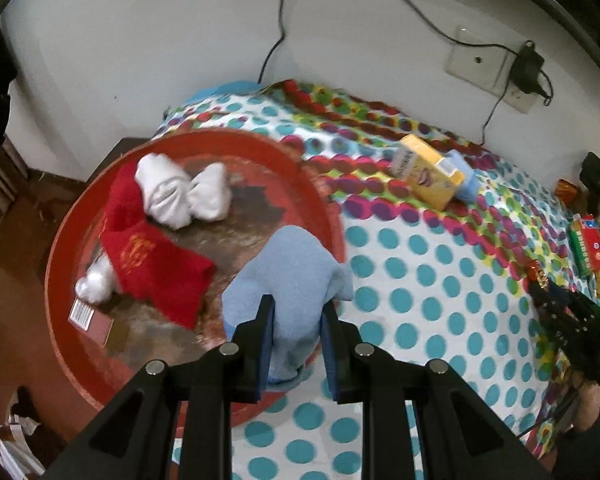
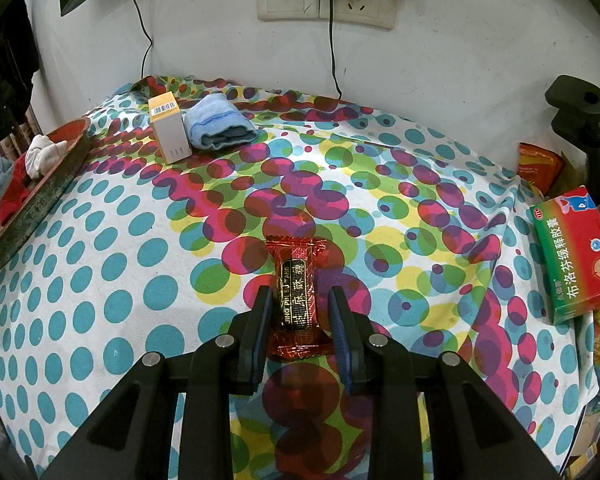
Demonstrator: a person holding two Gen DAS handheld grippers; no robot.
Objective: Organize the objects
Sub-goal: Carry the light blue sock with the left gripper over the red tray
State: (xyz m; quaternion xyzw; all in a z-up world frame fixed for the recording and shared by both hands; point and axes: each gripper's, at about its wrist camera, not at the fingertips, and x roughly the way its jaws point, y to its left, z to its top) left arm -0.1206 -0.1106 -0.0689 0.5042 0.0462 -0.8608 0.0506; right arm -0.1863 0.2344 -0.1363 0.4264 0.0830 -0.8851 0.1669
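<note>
My left gripper (image 1: 297, 304) is shut on a light blue cloth (image 1: 290, 268) and holds it over the near rim of a round red tray (image 1: 320, 196). In the tray lie a white sock bundle (image 1: 180, 190), a red towel (image 1: 152, 268) and a small white bundle (image 1: 94, 286). My right gripper (image 2: 300, 294) stands with its jaws around a red candy packet (image 2: 296, 296) lying on the dotted tablecloth (image 2: 100, 280); whether the pads press it is unclear. A yellow box (image 2: 168, 128) and a folded blue towel (image 2: 218, 126) lie at the back.
A green and red medicine box (image 2: 576, 256) sits at the table's right edge beside snack packets (image 2: 538, 164) and a black clamp stand (image 2: 580, 120). Wall sockets (image 2: 328, 0) with cables hang behind. The red tray (image 2: 40, 200) is at the left.
</note>
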